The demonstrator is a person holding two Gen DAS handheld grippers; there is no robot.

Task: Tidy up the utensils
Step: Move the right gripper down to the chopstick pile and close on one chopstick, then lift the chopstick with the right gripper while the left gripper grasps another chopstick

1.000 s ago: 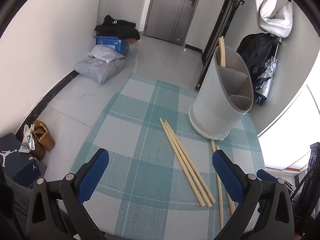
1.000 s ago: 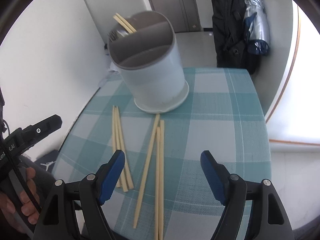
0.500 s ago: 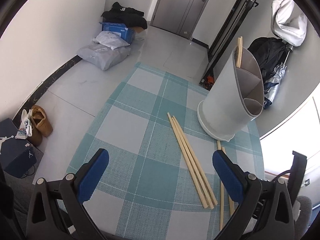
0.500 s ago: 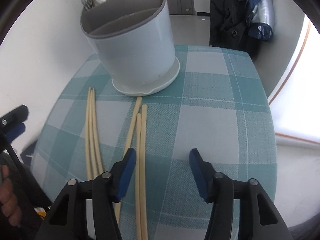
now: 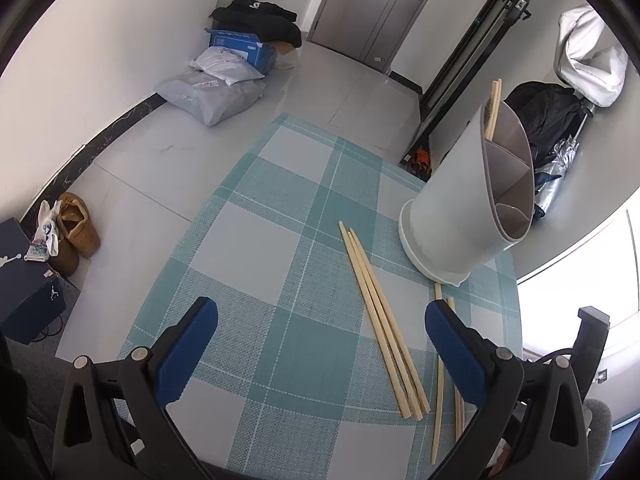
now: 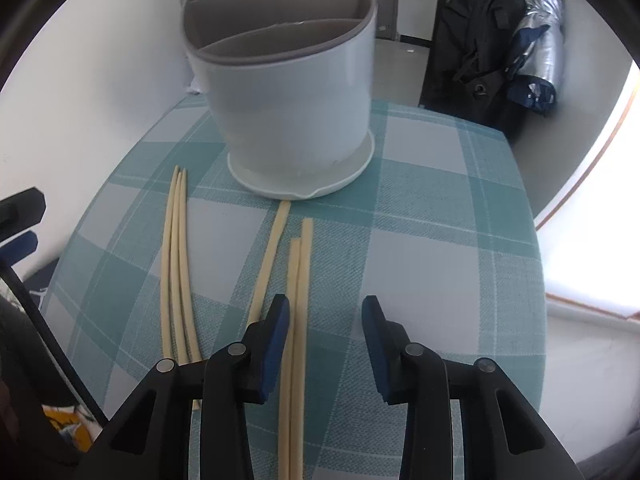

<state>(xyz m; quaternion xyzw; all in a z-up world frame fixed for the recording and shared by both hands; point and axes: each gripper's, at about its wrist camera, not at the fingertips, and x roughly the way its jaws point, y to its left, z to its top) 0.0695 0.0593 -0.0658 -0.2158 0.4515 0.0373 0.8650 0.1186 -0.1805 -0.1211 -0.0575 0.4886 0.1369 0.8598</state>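
Left gripper [image 5: 320, 340] wide; right gripper [image 6: 325, 320] narrowing.

Open left tool [image 5: 320, 344] above checked cloth [image 5: 280, 240], chopsticks [image 5: 380, 320], grey holder [image 5: 468, 200]

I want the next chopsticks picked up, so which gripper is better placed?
Right. The right gripper has been closing its jaws over the pair of chopsticks; the left gripper is open over bare tablecloth.

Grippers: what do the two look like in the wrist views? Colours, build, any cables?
Both match. The left gripper has black plastic fingers with cut-out openings, silver pivot screws and ribbed blue pads on the inner faces. The right gripper is the same: black frames, silver screws, blue pads on its fingers. A thin black cable runs by the right gripper's body at the left view's edge. No markings or sleeves visible.
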